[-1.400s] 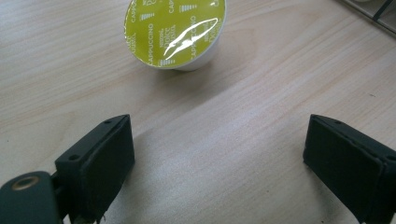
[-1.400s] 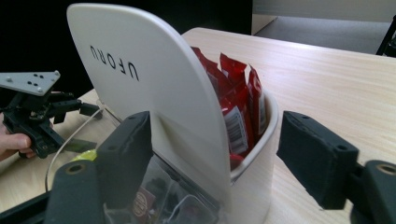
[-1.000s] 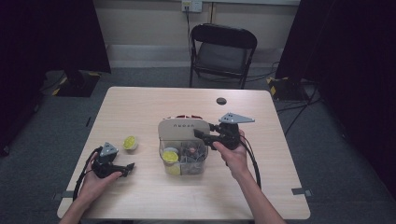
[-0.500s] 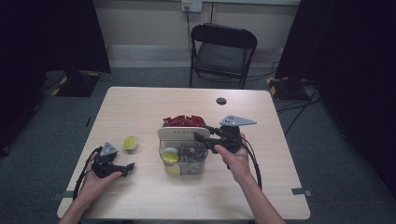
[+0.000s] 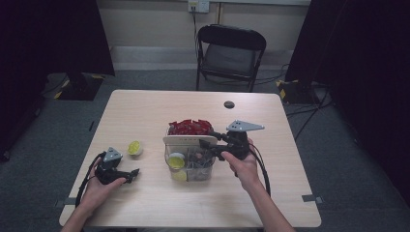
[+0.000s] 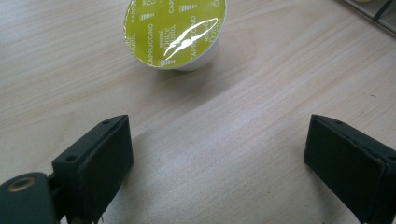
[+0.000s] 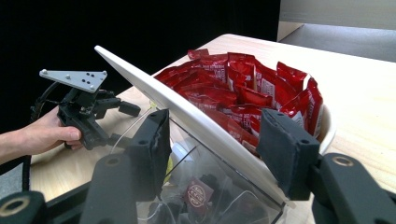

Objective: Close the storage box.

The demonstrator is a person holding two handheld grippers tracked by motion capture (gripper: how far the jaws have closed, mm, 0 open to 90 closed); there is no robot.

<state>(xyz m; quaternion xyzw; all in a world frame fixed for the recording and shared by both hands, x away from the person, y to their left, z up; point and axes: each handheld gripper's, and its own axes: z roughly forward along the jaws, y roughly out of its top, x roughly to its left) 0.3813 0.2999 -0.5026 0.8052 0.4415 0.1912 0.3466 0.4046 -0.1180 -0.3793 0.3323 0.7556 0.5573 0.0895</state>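
Red sachets (image 5: 189, 127) fill the back compartment of the clear box (image 5: 188, 164), which stands in the middle of the tabletop (image 5: 145, 203). I see my right gripper (image 5: 207, 146) at the box's right side, with the white lid (image 5: 189, 140) between its jaws. The lid stands tilted, its far edge raised, and the sachets show behind it. These jaws have just been opening a little. In the right gripper view both pads seem to lie against the lid (image 7: 187, 109), but I cannot tell if they press on it. The front compartments hold a yellow capsule (image 5: 176, 161) and dark small packets. My left gripper (image 5: 131, 174) rests low over the tabletop near the front left corner, jaws wide apart and holding nothing. A yellow-green cappuccino capsule (image 6: 175, 32) lies on its side just ahead of them, apart from the box.
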